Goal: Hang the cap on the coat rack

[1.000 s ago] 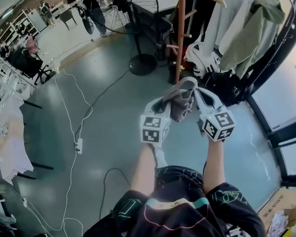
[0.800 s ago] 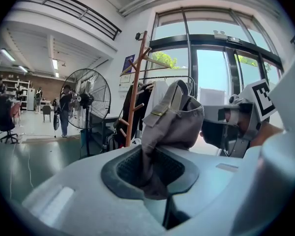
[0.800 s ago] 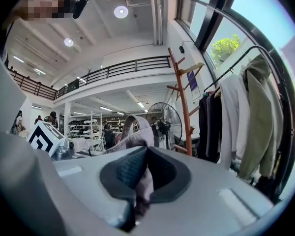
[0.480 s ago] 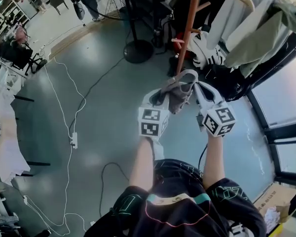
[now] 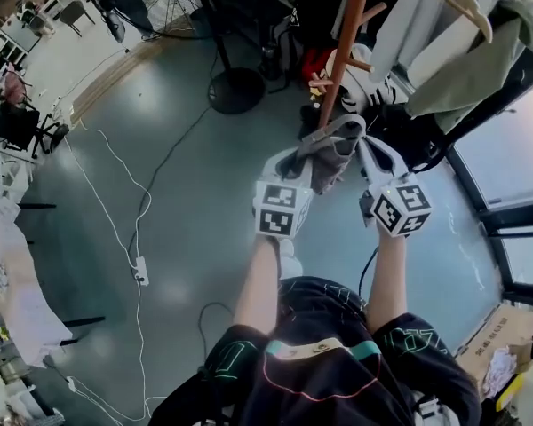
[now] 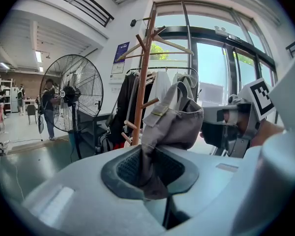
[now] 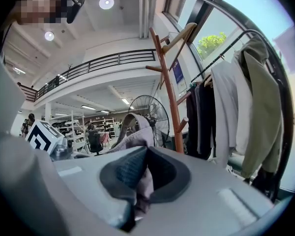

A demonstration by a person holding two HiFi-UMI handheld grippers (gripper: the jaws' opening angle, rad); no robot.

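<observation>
A grey cap (image 5: 330,152) hangs in the air between both grippers, just in front of the orange-brown wooden coat rack (image 5: 346,38). My left gripper (image 5: 293,169) is shut on the cap's fabric (image 6: 169,122), which is pinched between its dark pads (image 6: 130,167). My right gripper (image 5: 364,153) is shut on the cap's other side (image 7: 137,134), the cloth squeezed between its pads (image 7: 125,168). The rack pole (image 6: 142,77) with its side pegs stands a short way beyond the cap; in the right gripper view the pole (image 7: 169,100) rises just right of the cap.
A clothes rail with hanging jackets and shirts (image 7: 241,112) is at the right by the windows. A big standing fan (image 6: 73,100) is left of the rack, its round base (image 5: 235,90) on the floor. White cables and a power strip (image 5: 140,269) trail at left. Bags (image 5: 373,87) lie at the rack's foot.
The view has moved closer to the coat rack: its pole and the fan base have slid down and nearer. Both grippers still hold the cap the same way.
</observation>
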